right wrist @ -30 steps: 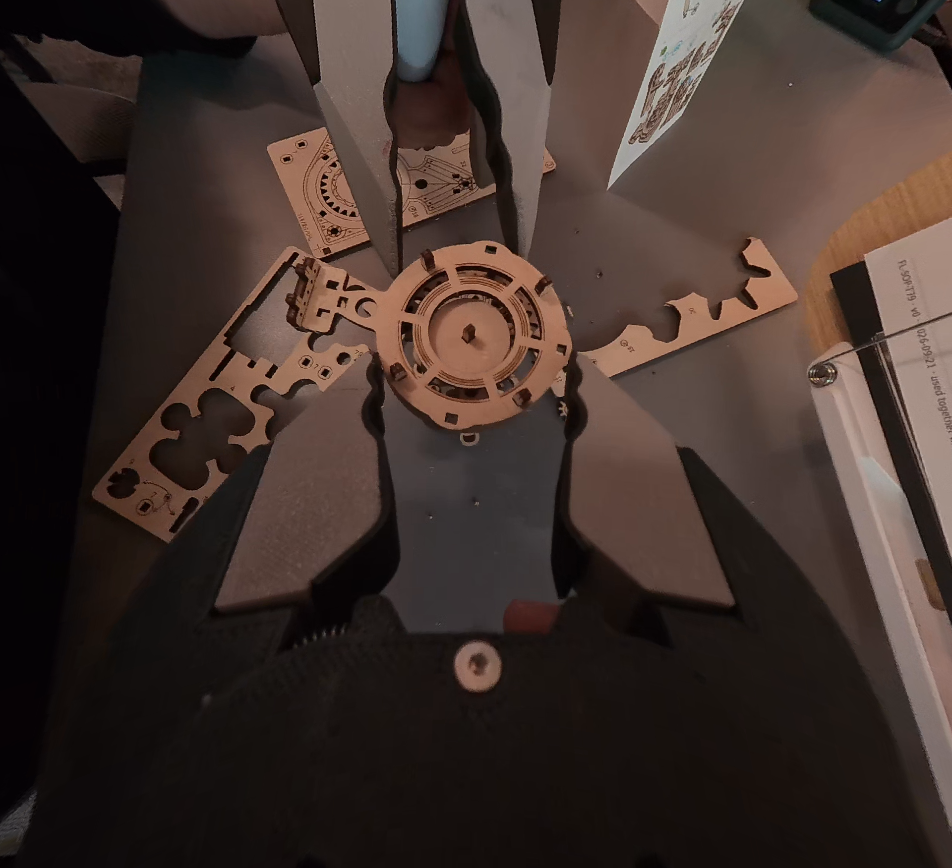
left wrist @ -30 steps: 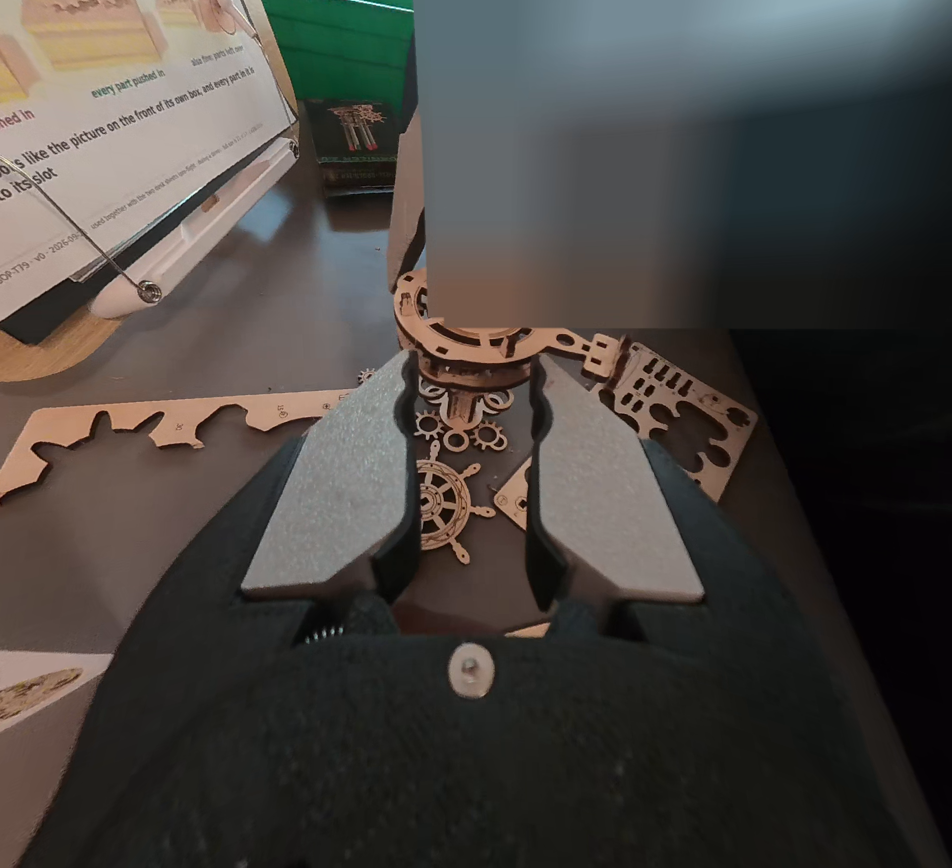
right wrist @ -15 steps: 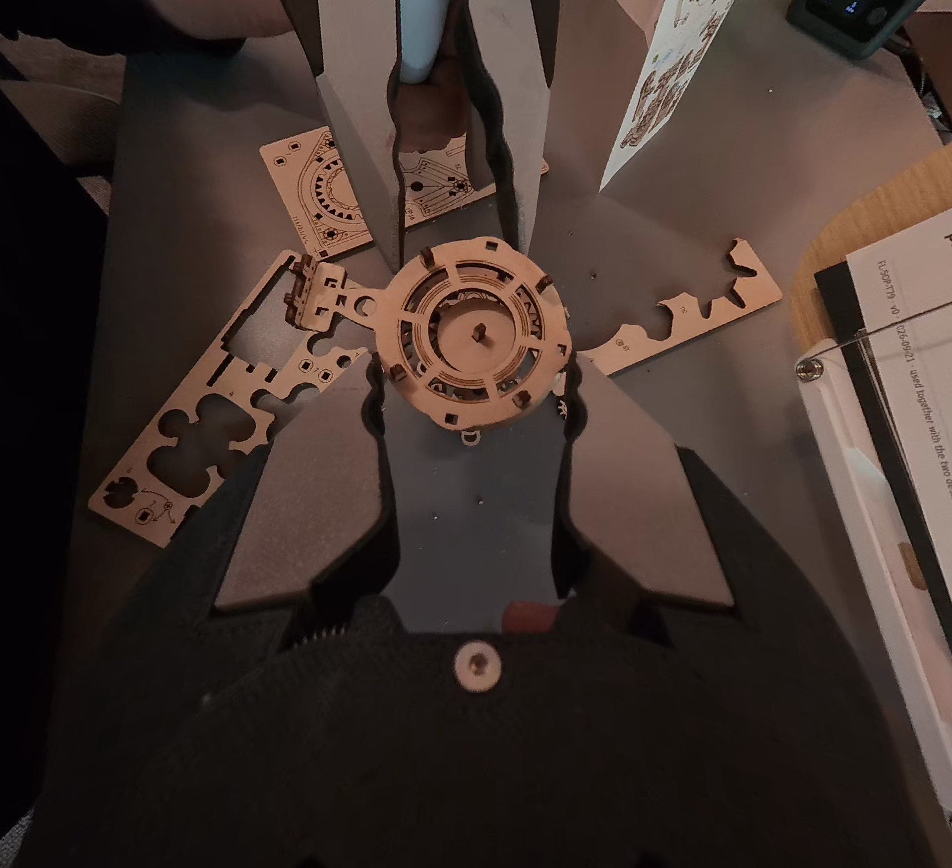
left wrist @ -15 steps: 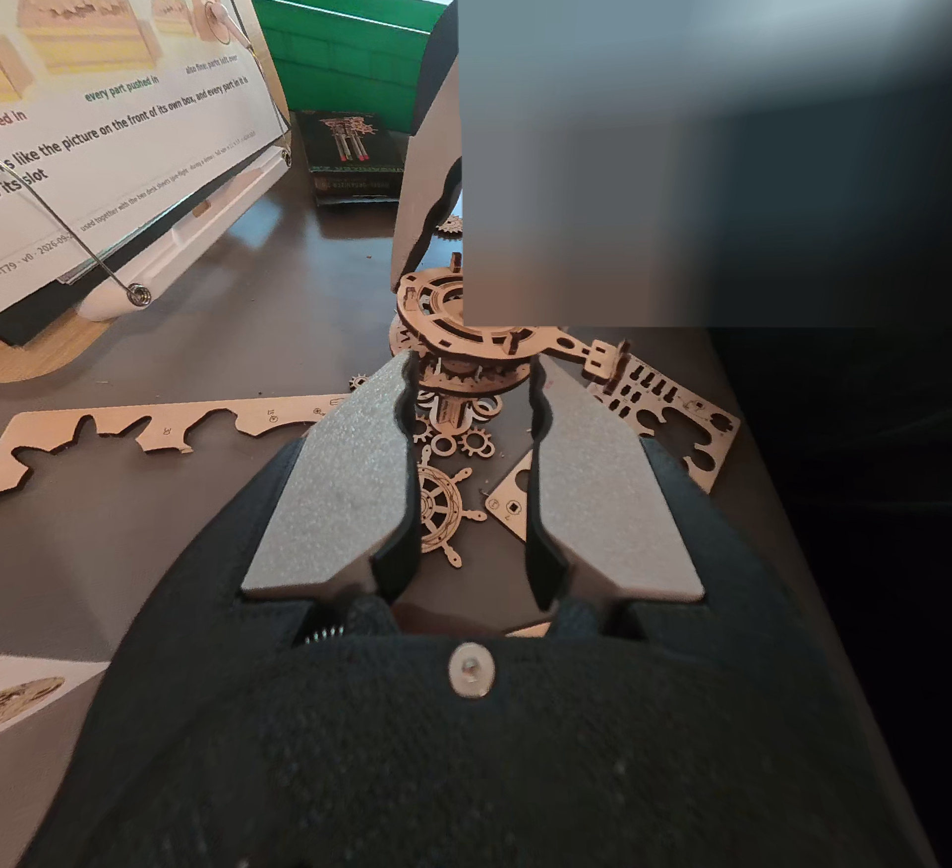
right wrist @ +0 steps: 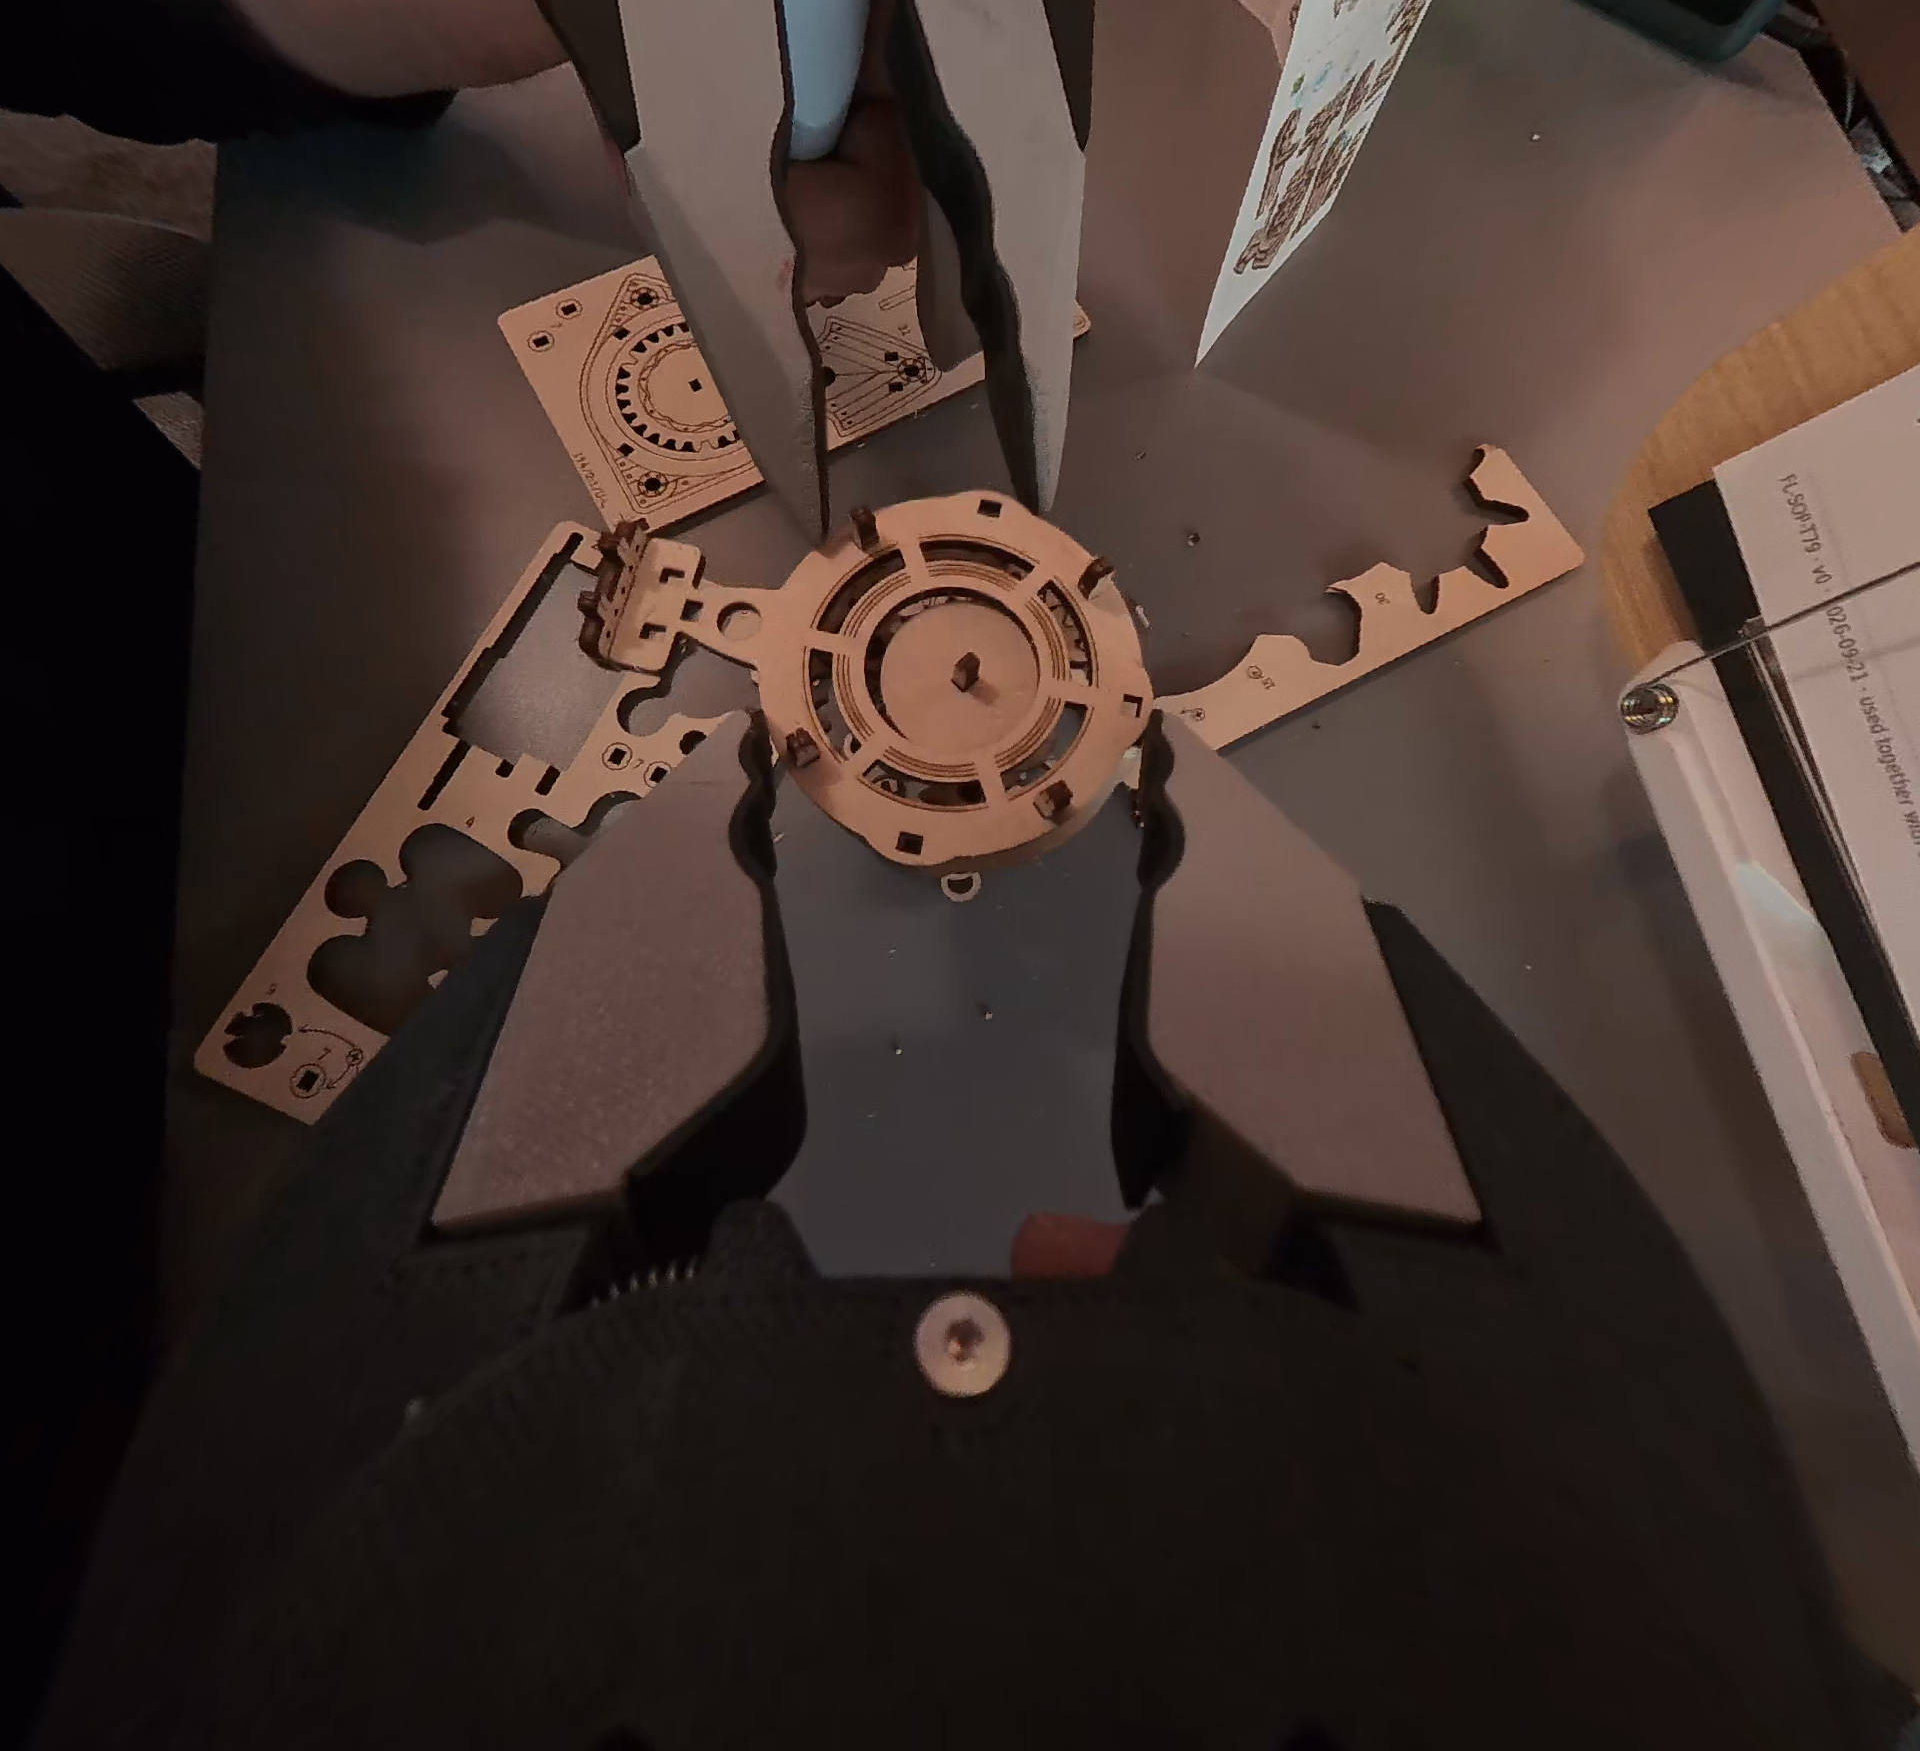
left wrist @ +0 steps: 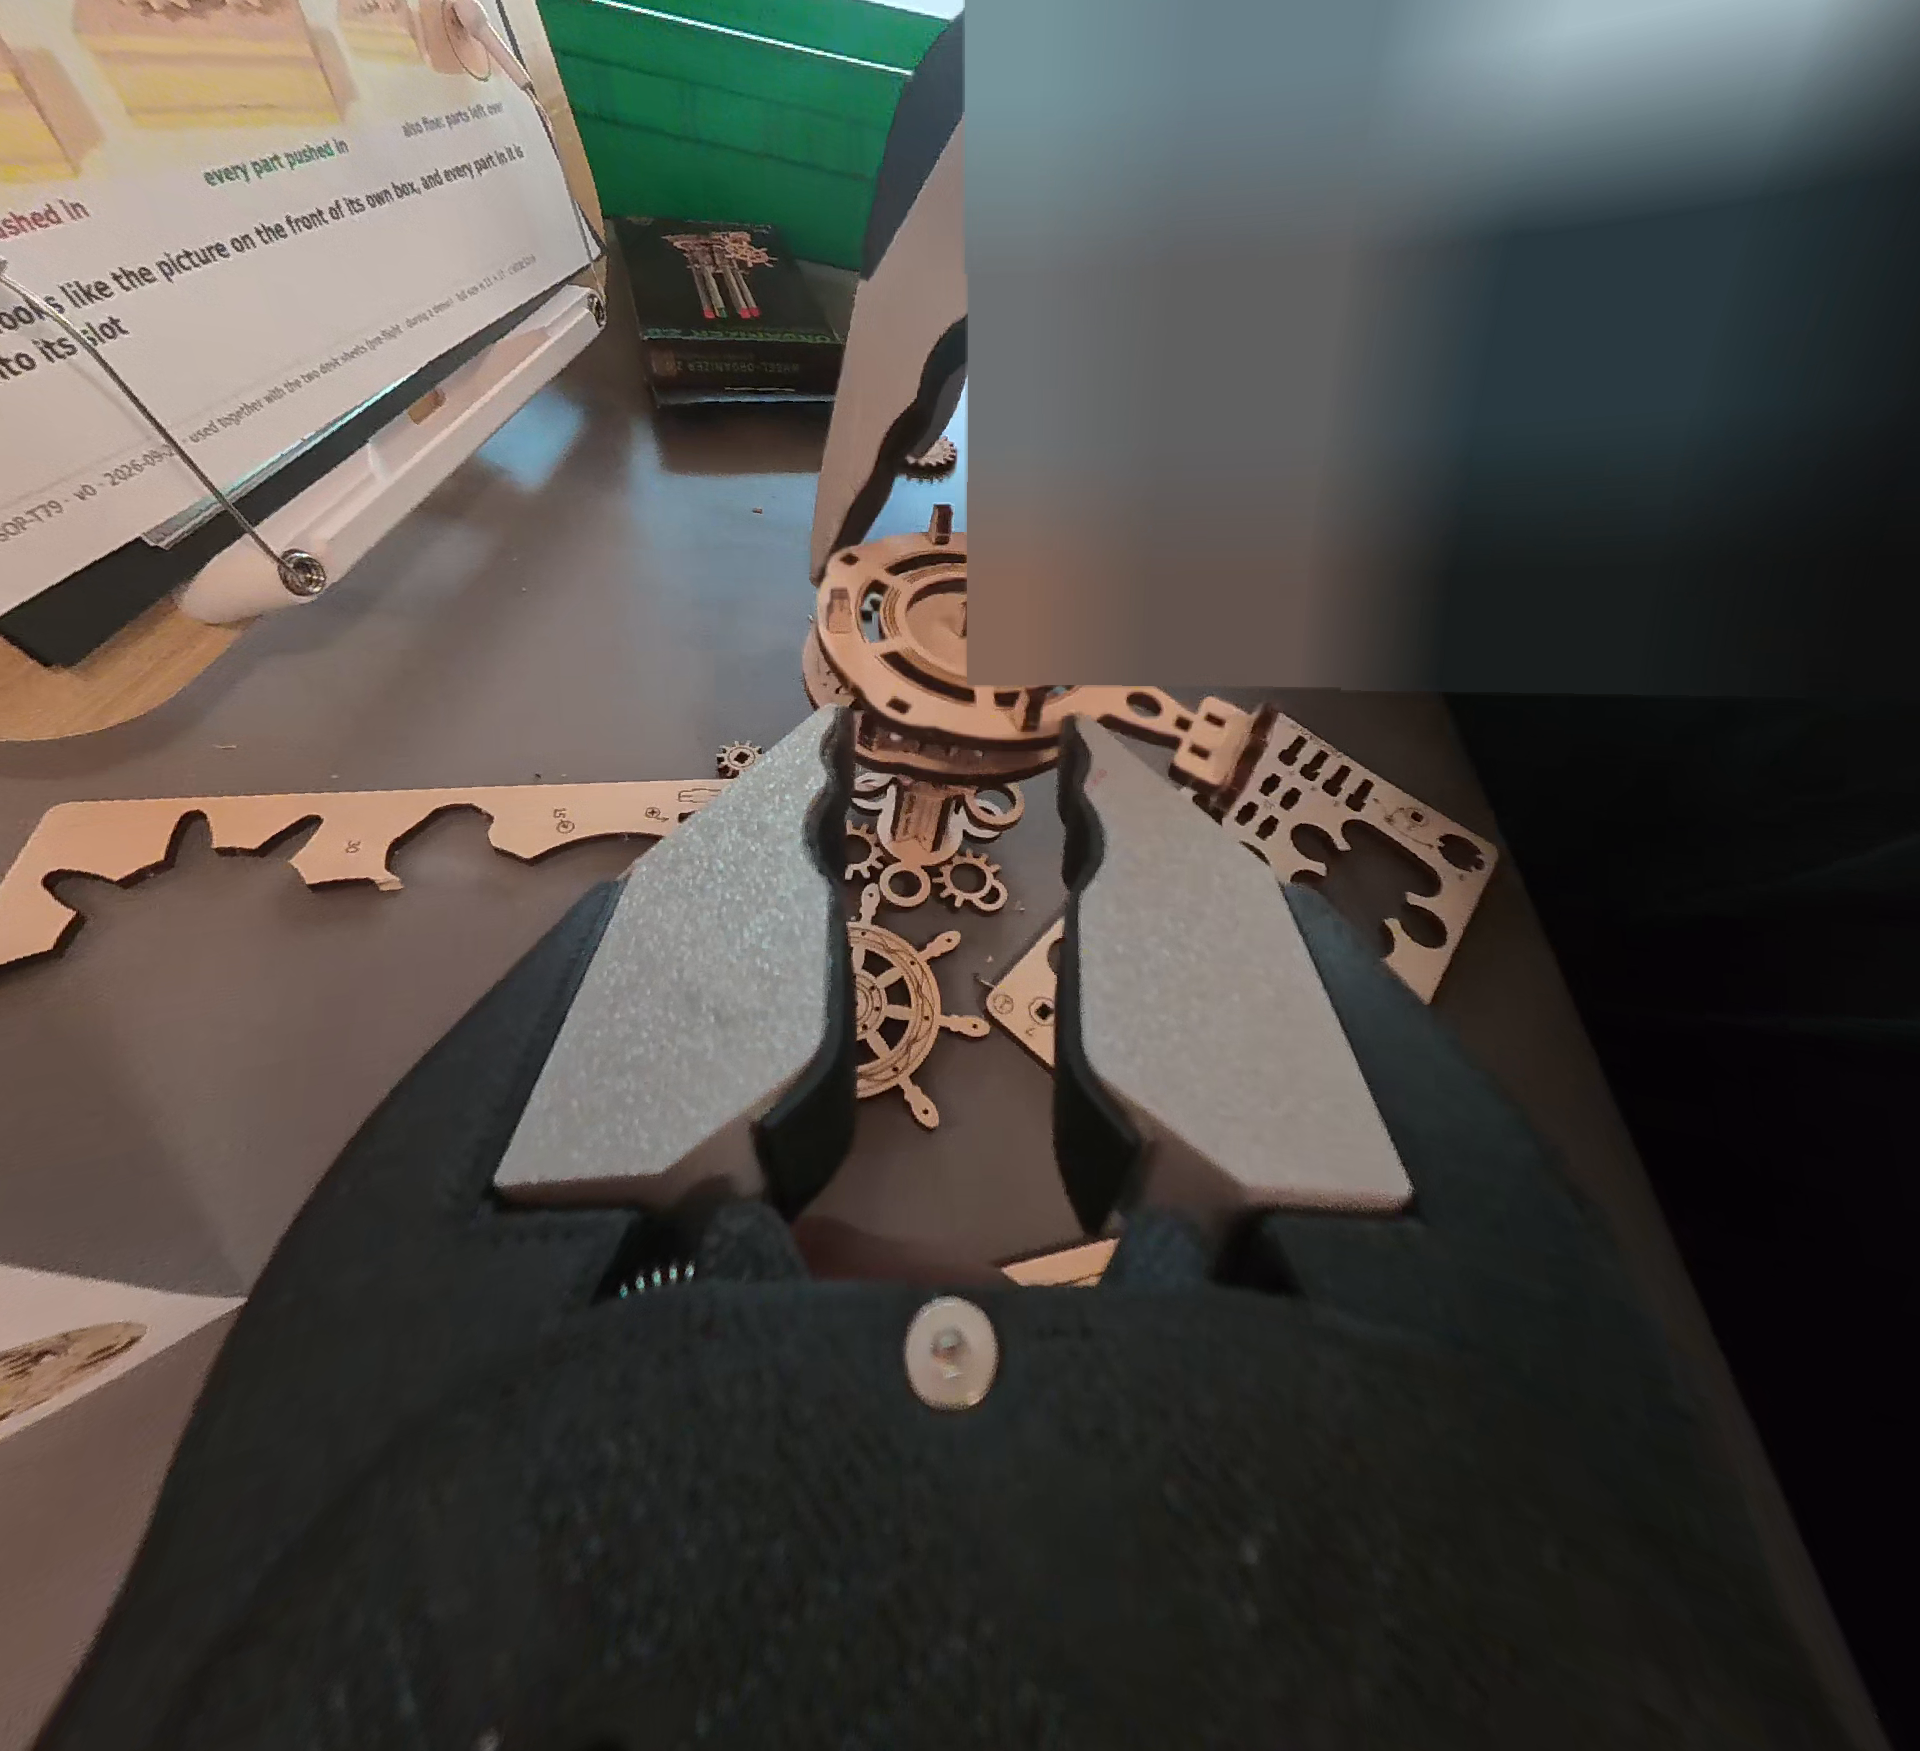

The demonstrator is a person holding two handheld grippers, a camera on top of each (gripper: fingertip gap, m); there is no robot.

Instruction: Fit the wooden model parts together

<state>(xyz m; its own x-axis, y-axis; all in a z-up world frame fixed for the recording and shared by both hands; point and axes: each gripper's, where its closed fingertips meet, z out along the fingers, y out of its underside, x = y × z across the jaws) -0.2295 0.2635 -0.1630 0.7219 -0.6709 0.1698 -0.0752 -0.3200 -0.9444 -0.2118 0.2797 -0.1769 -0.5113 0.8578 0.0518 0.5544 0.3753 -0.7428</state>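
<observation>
Dark grey desk [right wrist: 1351,371] carries laser-cut plywood sheets: a long notched offcut strip [left wrist: 312,844] and a punched-out rectangular frame sheet [right wrist: 416,870]. At centre sits the task piece, the round layered wooden wheel assembly [right wrist: 951,678] with a square peg at its hub and a tabbed arm pointing toward the frame sheet.

Right tongs [right wrist: 951,797]: jaws apart, tips flanking the wheel's near rim; whether they touch the rim cannot be told. Left tongs [left wrist: 951,771]: jaws apart, tips at the far rim.

A small ship's-wheel part [left wrist: 894,1005] lies loose beneath the left tongs.

Judgement: bracing or seating step. Keep the rim level, press evenly on both sides, avoid the thin upright tabs.
</observation>
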